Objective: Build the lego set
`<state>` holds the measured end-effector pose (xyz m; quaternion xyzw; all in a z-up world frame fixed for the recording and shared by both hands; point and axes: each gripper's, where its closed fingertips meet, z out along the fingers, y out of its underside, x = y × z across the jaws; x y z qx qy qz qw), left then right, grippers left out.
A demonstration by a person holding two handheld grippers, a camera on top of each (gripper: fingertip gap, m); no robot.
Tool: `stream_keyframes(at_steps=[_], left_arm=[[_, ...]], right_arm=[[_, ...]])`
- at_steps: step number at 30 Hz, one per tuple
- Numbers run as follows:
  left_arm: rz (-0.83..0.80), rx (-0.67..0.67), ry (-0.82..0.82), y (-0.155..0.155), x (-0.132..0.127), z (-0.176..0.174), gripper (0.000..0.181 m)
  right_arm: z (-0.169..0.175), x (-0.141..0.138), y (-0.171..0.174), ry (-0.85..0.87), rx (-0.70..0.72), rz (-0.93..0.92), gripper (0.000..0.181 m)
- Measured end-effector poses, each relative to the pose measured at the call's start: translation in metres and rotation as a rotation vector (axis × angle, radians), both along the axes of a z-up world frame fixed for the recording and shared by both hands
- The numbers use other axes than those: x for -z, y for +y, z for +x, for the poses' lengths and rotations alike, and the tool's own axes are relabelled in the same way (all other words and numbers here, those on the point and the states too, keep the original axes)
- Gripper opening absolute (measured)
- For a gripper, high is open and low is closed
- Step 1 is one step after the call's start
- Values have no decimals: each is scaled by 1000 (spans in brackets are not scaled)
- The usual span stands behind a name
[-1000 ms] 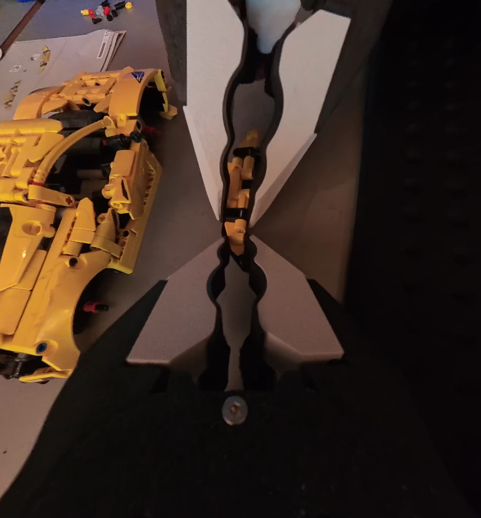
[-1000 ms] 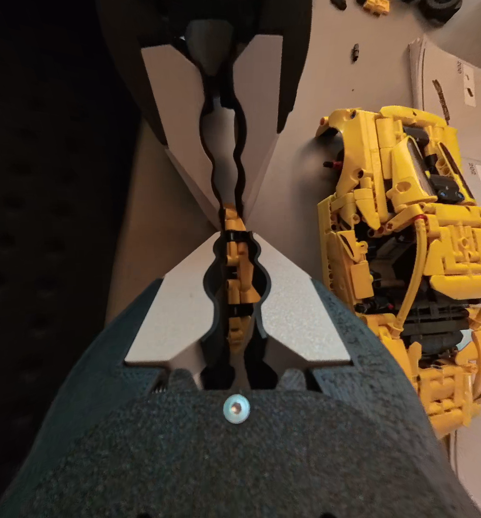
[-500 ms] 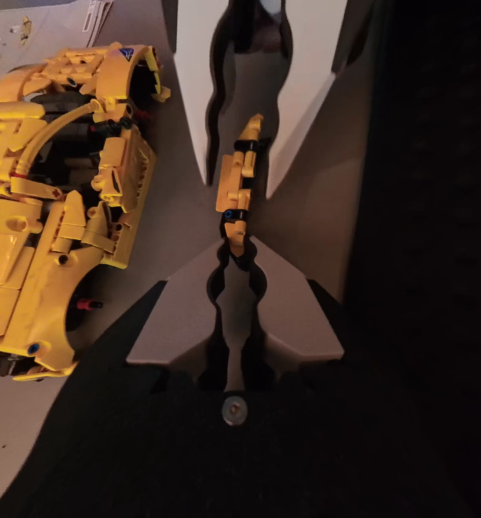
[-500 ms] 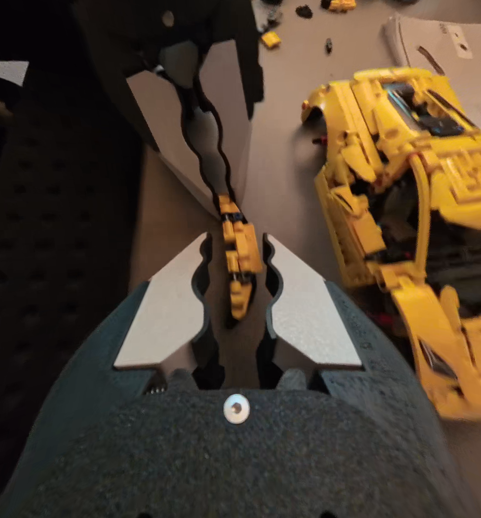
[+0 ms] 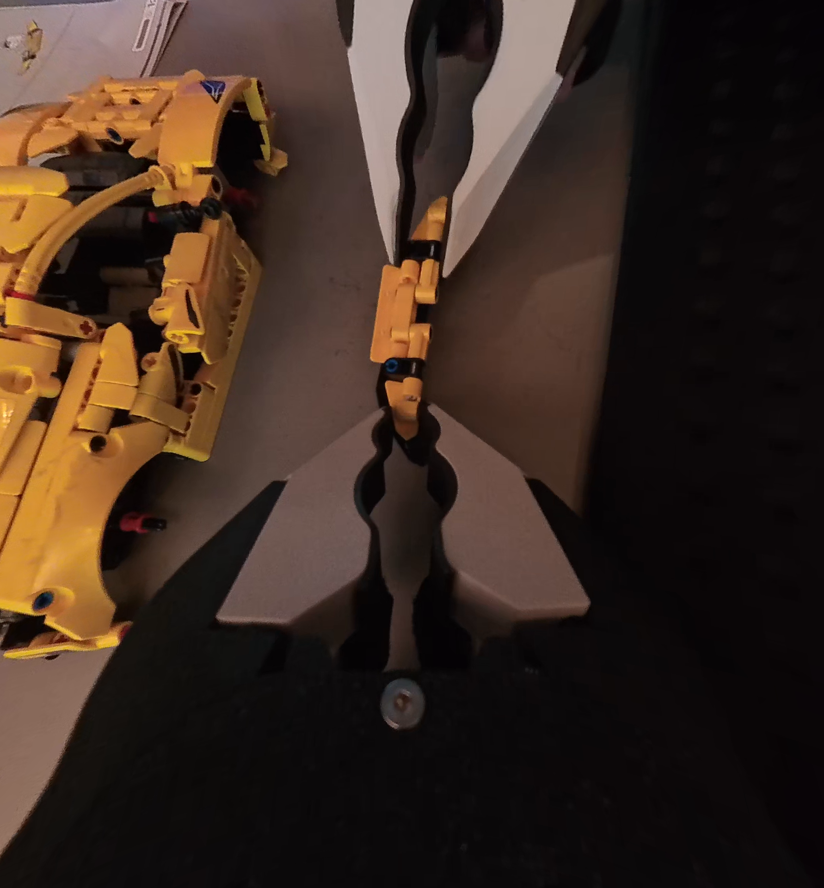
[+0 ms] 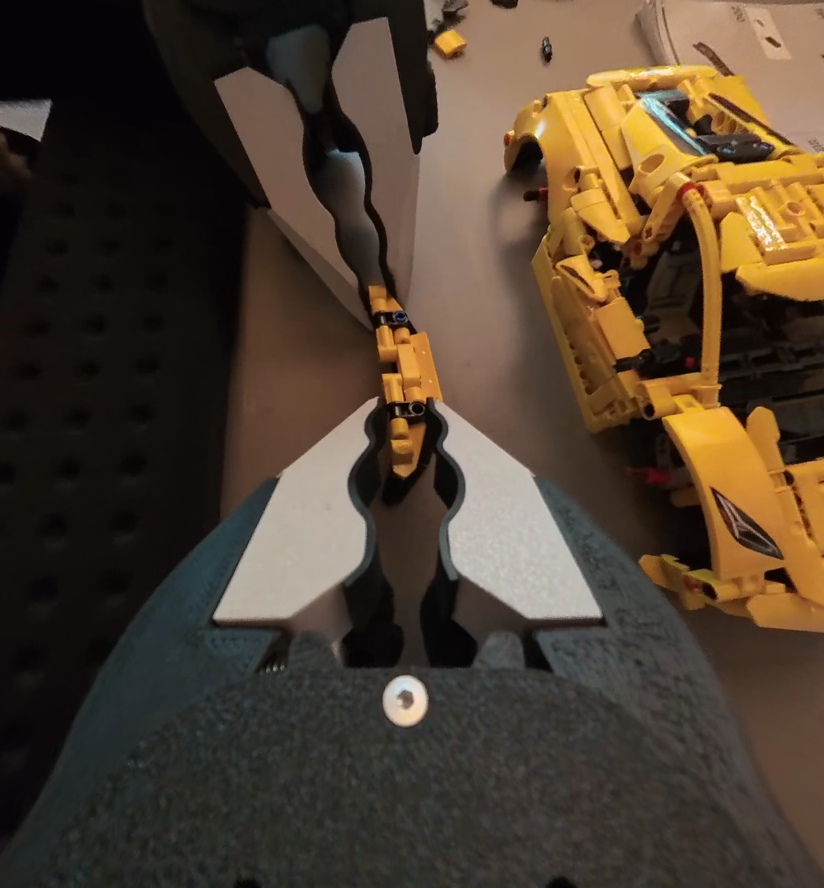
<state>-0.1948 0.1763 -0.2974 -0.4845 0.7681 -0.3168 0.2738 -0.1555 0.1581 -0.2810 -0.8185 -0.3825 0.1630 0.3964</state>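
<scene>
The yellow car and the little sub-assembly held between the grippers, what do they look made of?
Yellow car: apparently glossy moulded plastic; highlights on its panels, pin holes. Sub-assembly: seemingly the same plastic, with black connectors.

Bare table [image 5: 314,307] forms a lane between the yellow toy car [image 5: 88,365] at nine o'clock and the brick strip [image 5: 403,317] at centre. At three o'clock a dark perforated mat [image 5: 737,432] is open. Paper sheets [image 6: 737,38] and loose pieces [image 6: 451,44] lie at twelve to one o'clock in the right wrist view.
</scene>
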Motion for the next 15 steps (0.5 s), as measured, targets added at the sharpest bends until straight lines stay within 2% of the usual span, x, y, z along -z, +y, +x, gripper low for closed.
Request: stream_keyframes(at_steps=[6, 15], left_arm=[[-10, 6, 4, -2, 0, 0, 10], [18, -16, 1, 2, 0, 2, 10]], right_arm=[[0, 2, -3, 91, 3, -21, 16], [2, 5, 2, 49, 31, -4, 16]])
